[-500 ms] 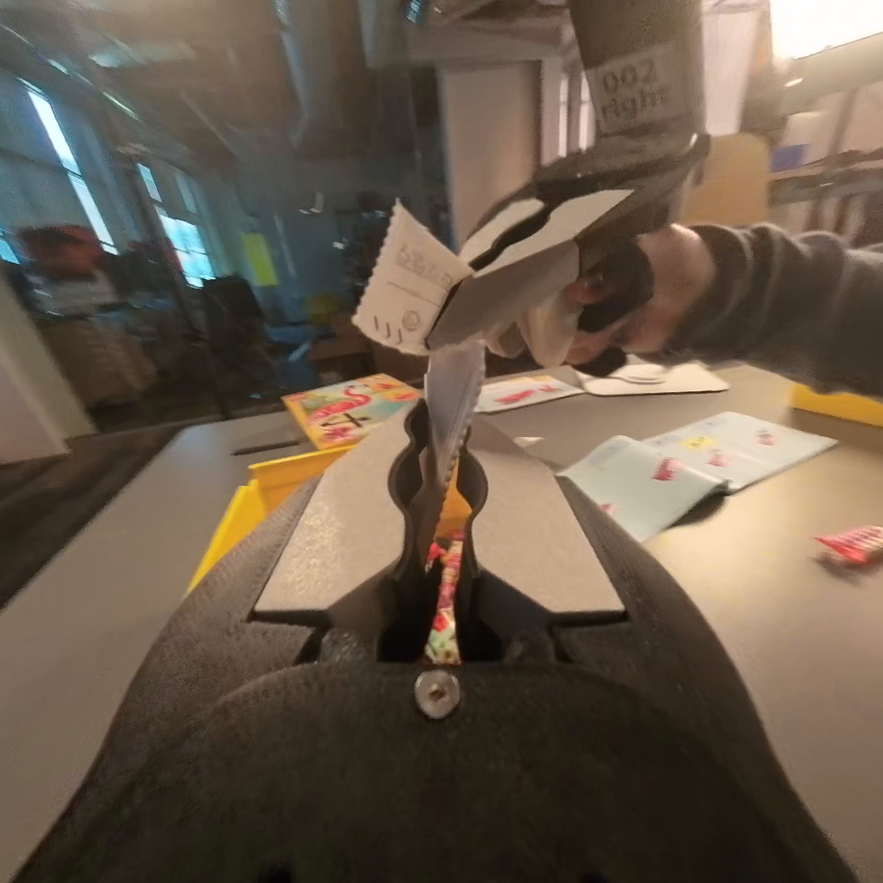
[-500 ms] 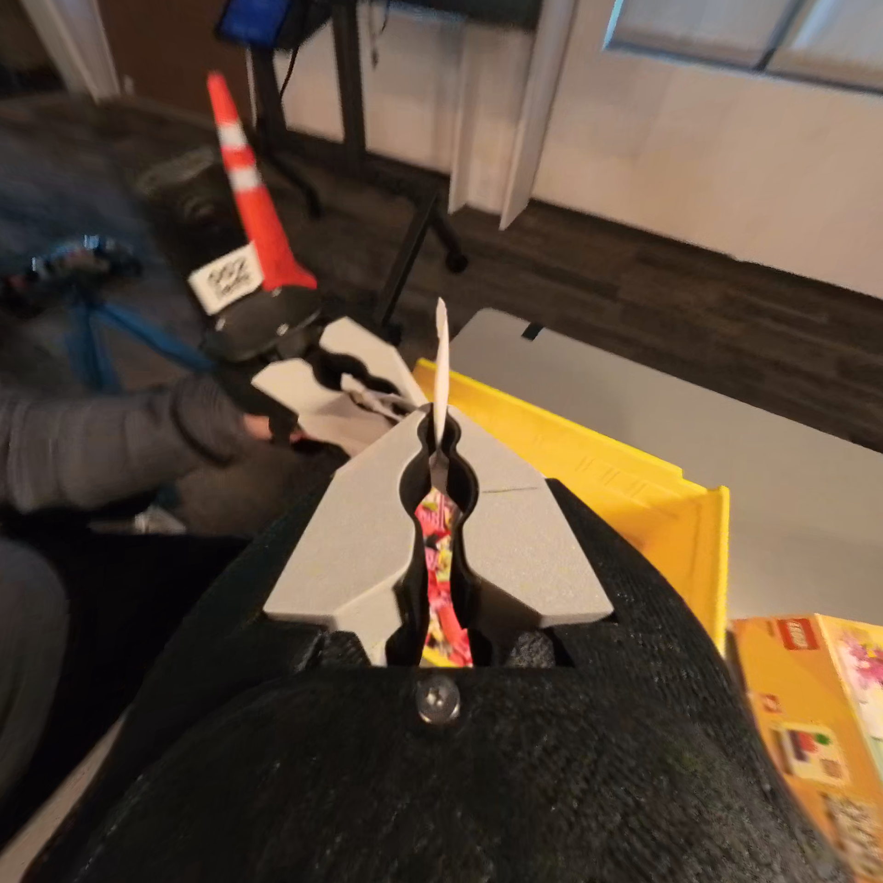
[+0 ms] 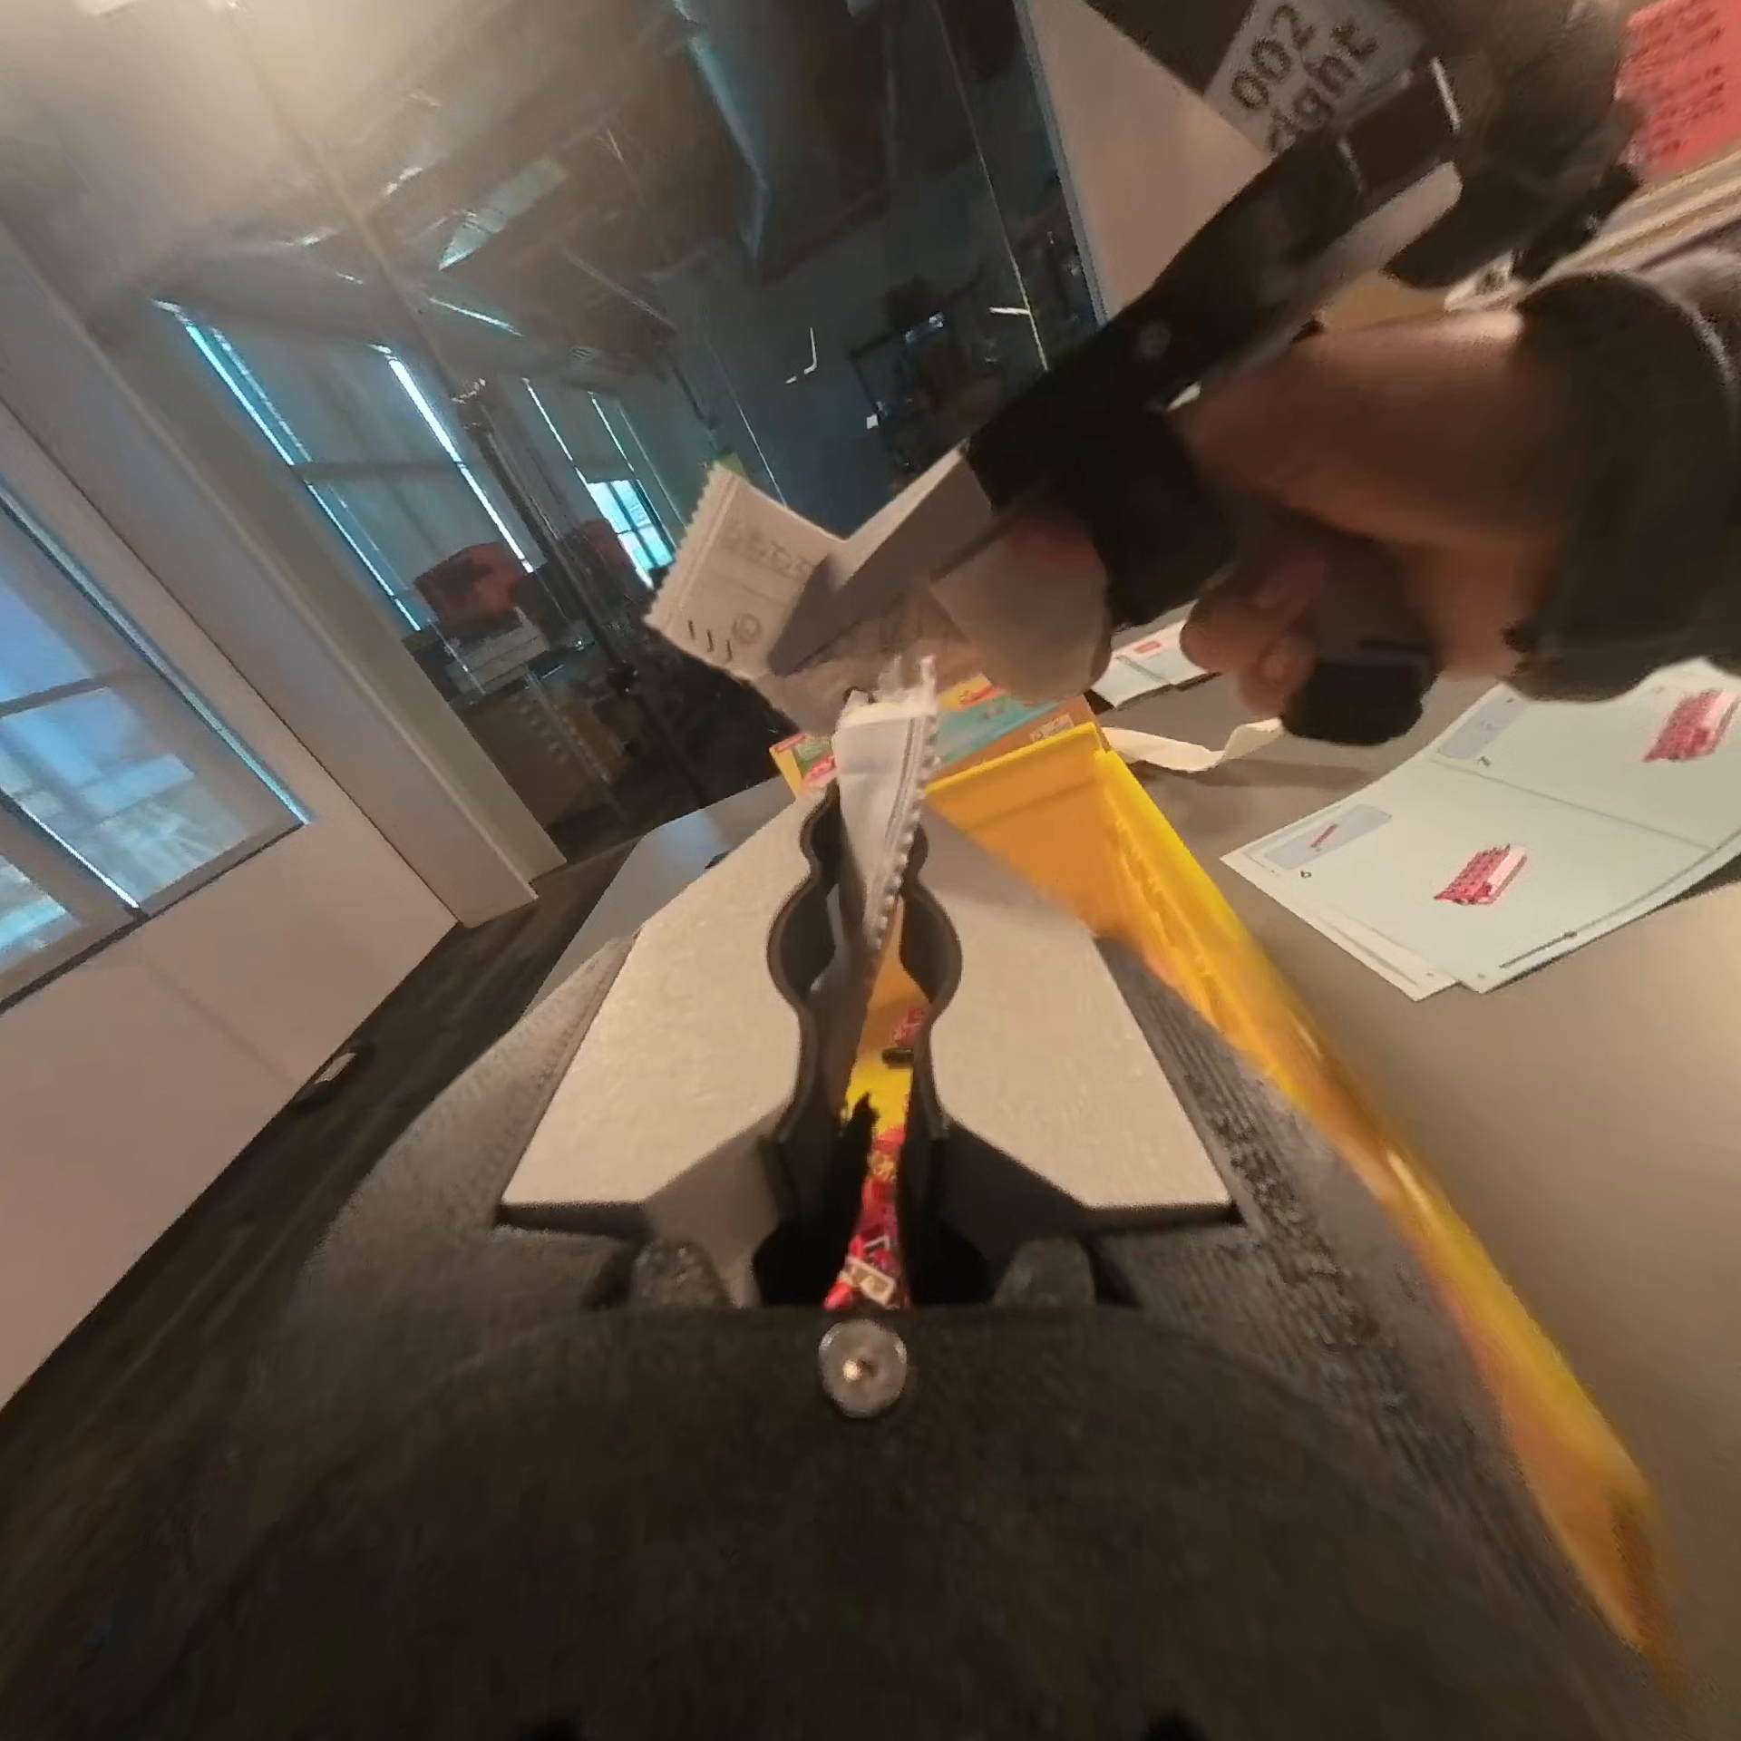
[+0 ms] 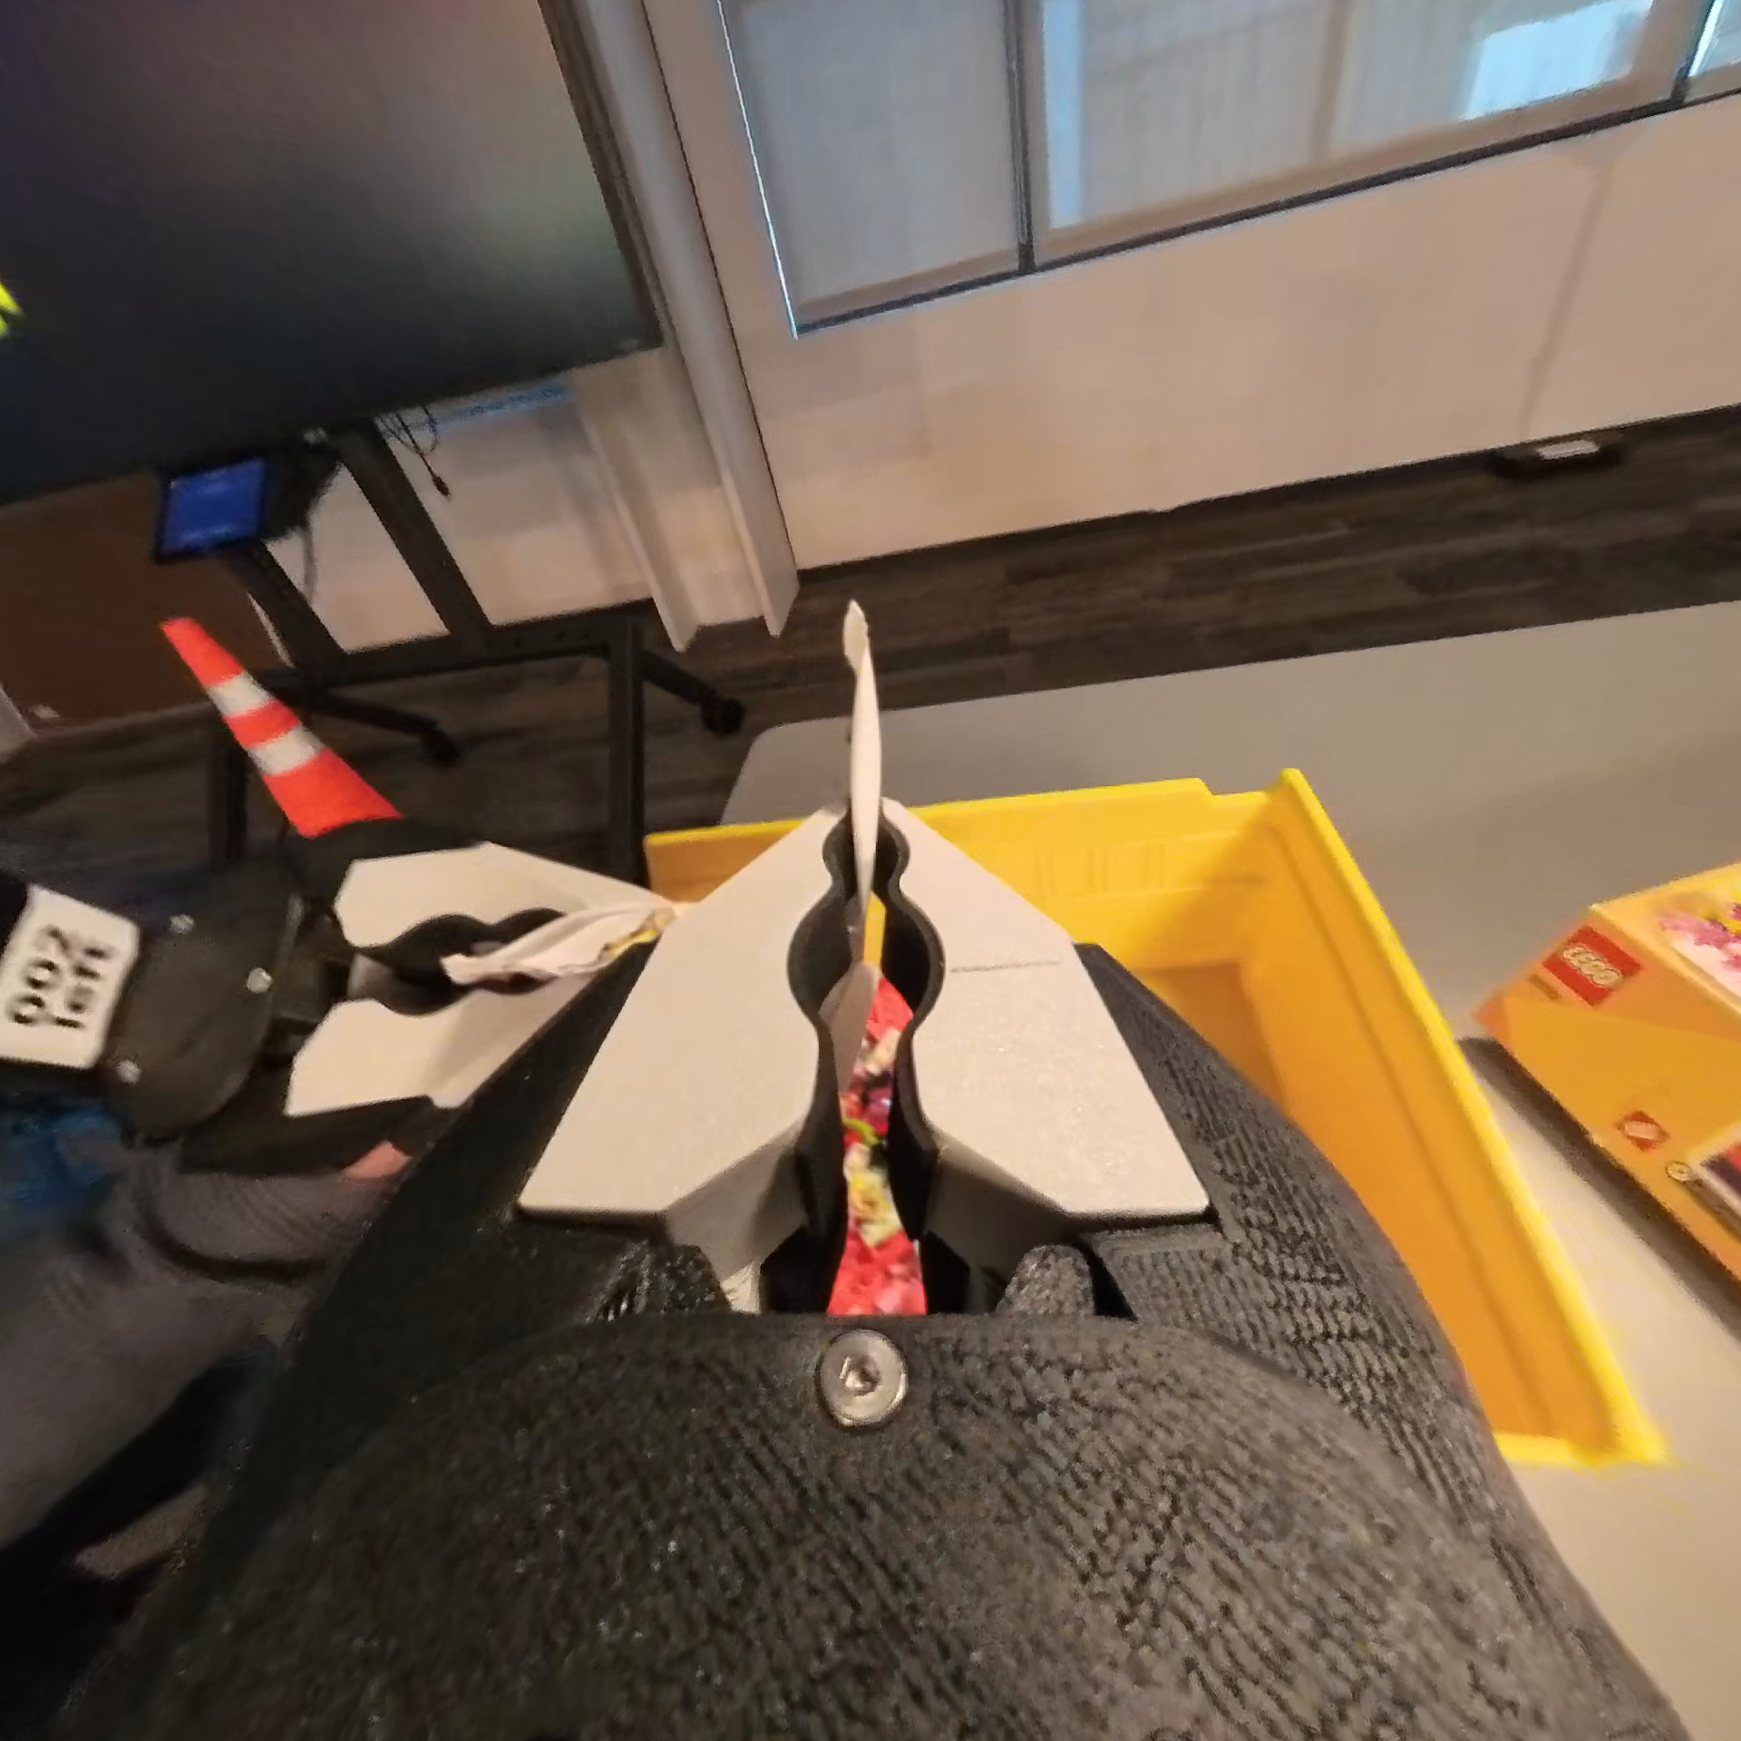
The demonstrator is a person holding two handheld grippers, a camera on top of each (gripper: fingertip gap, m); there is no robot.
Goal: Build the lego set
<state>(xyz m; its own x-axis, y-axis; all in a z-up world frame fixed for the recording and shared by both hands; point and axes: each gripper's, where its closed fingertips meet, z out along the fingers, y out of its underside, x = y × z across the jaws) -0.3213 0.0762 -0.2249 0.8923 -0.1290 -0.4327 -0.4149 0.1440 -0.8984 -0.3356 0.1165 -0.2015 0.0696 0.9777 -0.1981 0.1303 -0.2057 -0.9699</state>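
Spillage is the worry right now: both grippers are pinching pieces of the same white paper bag above the yellow bin (image 4: 1319,942), and colourful small pieces show down between the fingers in both wrist views, so a tilt or a slipping pad could, by my judgement, scatter them onto the grey table (image 4: 1413,716) instead of the bin. Motion blur along the bin's edge in the left view hints at a quick swing, which makes a slip likelier.

Left gripper (image 3: 871,876): jaws almost together, clamped on a white strip with a zigzag edge (image 3: 886,801) that stands up between the fingertips. Right gripper (image 4: 862,876): jaws pressed tight on a thin white paper flap (image 4: 862,735), seen edge-on, poking up past the tips. From the left view that same right gripper (image 3: 848,603) carries a printed white bag panel (image 3: 744,575) just above the left one's strip. A yellow toy box (image 4: 1620,1017) and open instruction sheets (image 3: 1507,848) lie on the table nearby
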